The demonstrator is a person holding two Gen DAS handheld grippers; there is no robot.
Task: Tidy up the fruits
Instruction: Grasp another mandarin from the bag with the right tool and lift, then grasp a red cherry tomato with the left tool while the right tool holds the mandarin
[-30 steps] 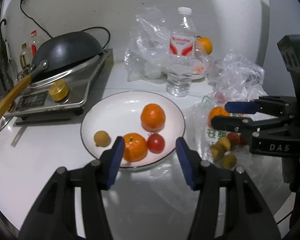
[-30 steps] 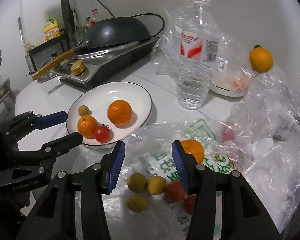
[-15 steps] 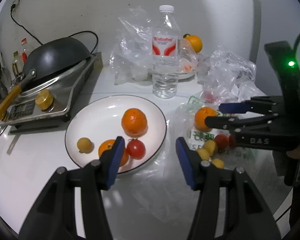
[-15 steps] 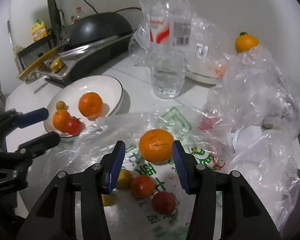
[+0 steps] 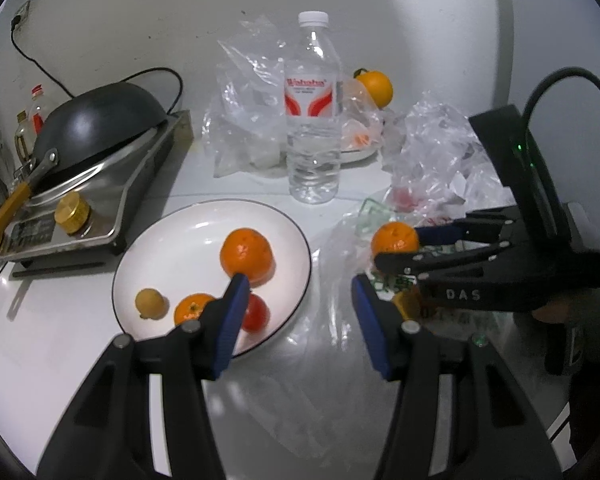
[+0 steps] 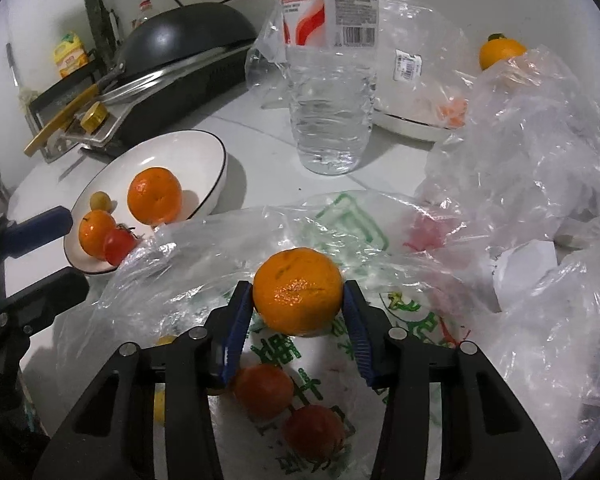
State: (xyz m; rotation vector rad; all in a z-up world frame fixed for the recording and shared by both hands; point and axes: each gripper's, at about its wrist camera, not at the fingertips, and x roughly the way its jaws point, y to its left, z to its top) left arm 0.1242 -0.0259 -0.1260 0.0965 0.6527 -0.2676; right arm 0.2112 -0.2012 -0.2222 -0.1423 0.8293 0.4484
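Step in hand: pick-up — right gripper (image 6: 299, 303) jaws grasping the orange (image 6: 298, 290) on the bag (image 6: 188, 264). Left gripper (image 5: 296, 310) jaws released. Next — lift, carry to plate (image 5: 180, 236).

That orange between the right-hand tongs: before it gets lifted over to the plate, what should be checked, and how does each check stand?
1. Orange sits centred between the right tongs: ok.
2. Both pads touch the orange: ok, though firmness of grip: cannot tell.
3. Plastic bag not pinched with the fruit: cannot tell.
4. Plate has bare room for another fruit: ok.
5. Left tongs open and holding nothing: ok.
6. Path to the plate: not ok, since the left tongs hang over its near rim.
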